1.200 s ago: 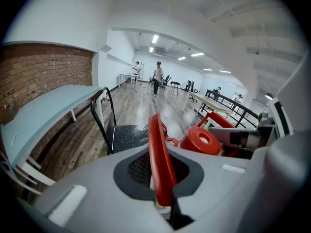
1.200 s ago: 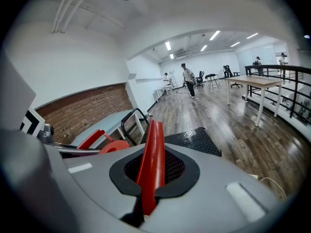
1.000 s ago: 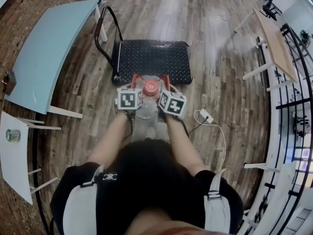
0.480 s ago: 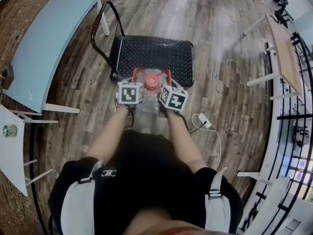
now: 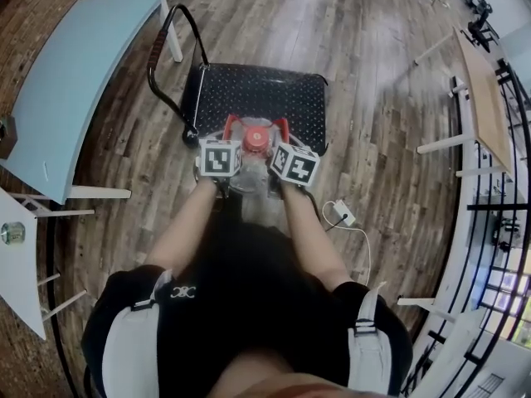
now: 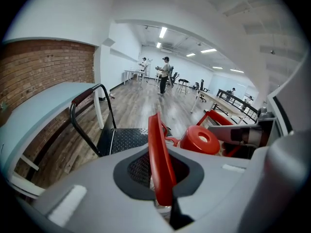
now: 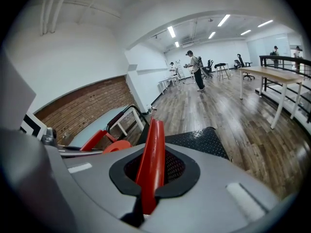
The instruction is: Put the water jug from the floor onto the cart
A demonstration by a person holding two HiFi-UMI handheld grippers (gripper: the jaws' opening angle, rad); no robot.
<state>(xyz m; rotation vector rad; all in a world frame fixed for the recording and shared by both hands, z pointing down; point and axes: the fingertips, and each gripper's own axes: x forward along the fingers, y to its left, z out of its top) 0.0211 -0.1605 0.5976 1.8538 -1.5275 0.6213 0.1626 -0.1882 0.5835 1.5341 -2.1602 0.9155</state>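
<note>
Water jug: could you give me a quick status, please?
Left gripper, right gripper shut on red handles. Water jug at near edge of cart. Deck bare.

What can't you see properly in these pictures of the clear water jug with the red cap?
- Head view: the clear plastic water jug shows little beyond its red cap; the marker cubes and the person's arms cover its body and base.
- Head view: the black metal cart hides its wheels under its deck.
- Left gripper view: the people far down the hall are too small for detail.
</note>
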